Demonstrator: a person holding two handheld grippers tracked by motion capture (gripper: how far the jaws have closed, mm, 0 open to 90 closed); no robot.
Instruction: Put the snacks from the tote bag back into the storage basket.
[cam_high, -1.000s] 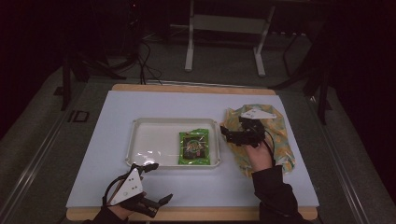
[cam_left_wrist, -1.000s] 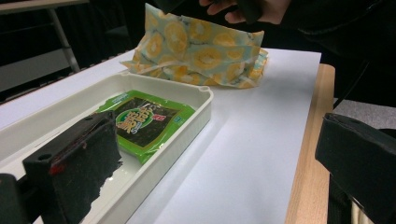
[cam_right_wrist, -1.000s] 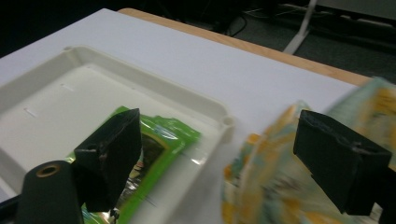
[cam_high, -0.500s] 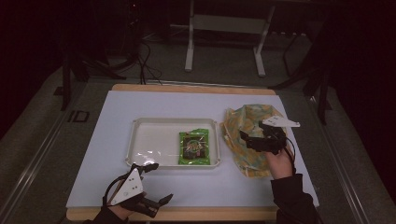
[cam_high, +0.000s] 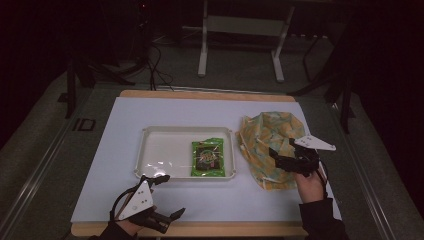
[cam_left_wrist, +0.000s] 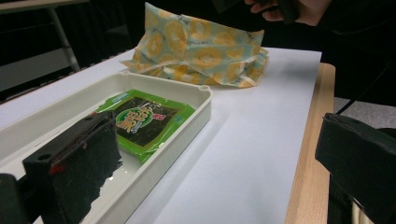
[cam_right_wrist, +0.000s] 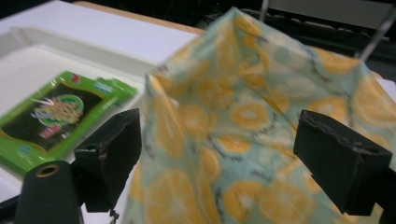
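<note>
White worktop (cam_high: 150, 210) carries a tray (cam_high: 150, 155) at centre with a green packet (cam_high: 207, 157) inside; the right claw (cam_high: 280, 157) (jaws apart) hovers over the lemon-print bag (cam_high: 265, 135) right of centre, while the left claw (cam_high: 172, 217) gapes empty at lower left

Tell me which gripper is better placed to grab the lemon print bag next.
Right. The right gripper hovers open over the bag, jaws either side of its fabric. The left gripper sits at the table's near edge, beyond the tray.
</note>
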